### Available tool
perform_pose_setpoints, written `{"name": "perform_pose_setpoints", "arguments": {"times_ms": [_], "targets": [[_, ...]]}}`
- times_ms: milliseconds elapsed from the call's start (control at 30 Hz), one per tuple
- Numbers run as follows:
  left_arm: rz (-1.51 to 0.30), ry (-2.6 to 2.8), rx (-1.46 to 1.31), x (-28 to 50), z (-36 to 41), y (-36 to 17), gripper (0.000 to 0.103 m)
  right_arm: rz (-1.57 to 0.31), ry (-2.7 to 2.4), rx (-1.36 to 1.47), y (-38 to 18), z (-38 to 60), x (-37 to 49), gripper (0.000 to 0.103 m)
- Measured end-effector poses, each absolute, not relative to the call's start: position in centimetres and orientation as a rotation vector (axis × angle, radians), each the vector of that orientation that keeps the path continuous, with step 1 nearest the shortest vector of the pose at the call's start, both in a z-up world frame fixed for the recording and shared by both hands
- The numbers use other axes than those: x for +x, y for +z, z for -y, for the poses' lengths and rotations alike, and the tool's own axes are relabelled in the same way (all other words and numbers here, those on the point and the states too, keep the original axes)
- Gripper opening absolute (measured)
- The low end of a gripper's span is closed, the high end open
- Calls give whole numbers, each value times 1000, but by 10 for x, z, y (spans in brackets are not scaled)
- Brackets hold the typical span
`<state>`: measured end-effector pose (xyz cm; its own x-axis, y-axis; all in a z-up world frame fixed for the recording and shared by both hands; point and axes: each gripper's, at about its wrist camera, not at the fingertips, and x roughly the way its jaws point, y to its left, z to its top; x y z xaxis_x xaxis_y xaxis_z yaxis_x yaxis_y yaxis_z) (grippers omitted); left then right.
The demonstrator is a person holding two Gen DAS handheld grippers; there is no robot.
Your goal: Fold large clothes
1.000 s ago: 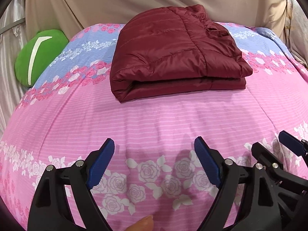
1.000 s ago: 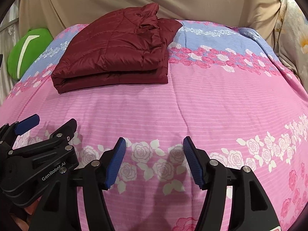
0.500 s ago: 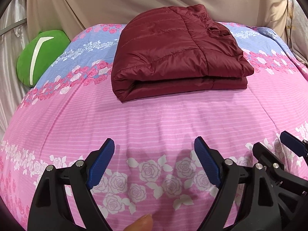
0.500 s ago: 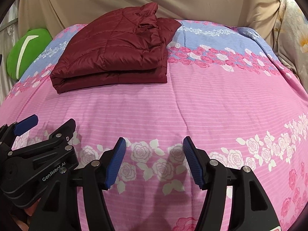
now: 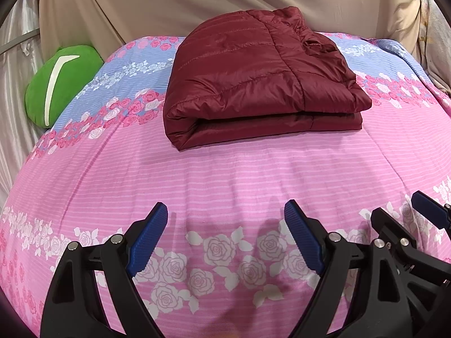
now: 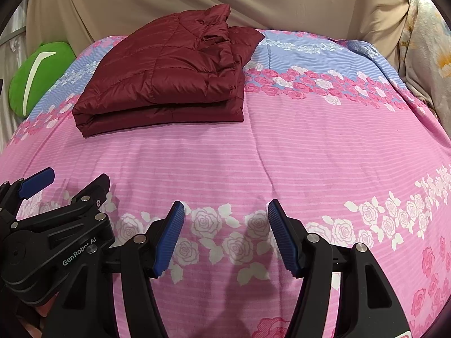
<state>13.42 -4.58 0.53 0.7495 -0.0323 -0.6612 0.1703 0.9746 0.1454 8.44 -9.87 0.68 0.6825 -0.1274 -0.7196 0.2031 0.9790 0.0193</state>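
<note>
A dark red quilted jacket [image 5: 259, 84] lies folded into a thick rectangle on the far half of the bed; in the right wrist view the jacket [image 6: 166, 81] sits up and to the left. My left gripper [image 5: 225, 225] hovers open over the pink floral bedspread [image 5: 225, 174], well short of the jacket, with nothing between its blue pads. My right gripper [image 6: 225, 222] is likewise open and empty above the rose pattern. Each gripper shows at the edge of the other's view: the right gripper [image 5: 406, 239] and the left gripper [image 6: 56, 219].
A green cushion [image 5: 60, 81] with a white stripe rests at the bed's far left edge. Beige cloth [image 5: 197, 0] hangs behind the bed. Flowered fabric [image 6: 425, 64] drapes at the far right. The near pink bedspread [image 6: 310, 155] lies flat.
</note>
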Motion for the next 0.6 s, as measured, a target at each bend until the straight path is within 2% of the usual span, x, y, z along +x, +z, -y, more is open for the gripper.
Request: {"name": "perform_pose_setpoints", "arguments": {"times_ms": [267, 600], "targets": [[-714, -123, 194, 134, 45, 7, 82, -795, -202, 104, 8, 99, 83, 61], [-705, -120, 204, 132, 51, 7, 77, -794, -211, 101, 8, 97, 84, 61]]}}
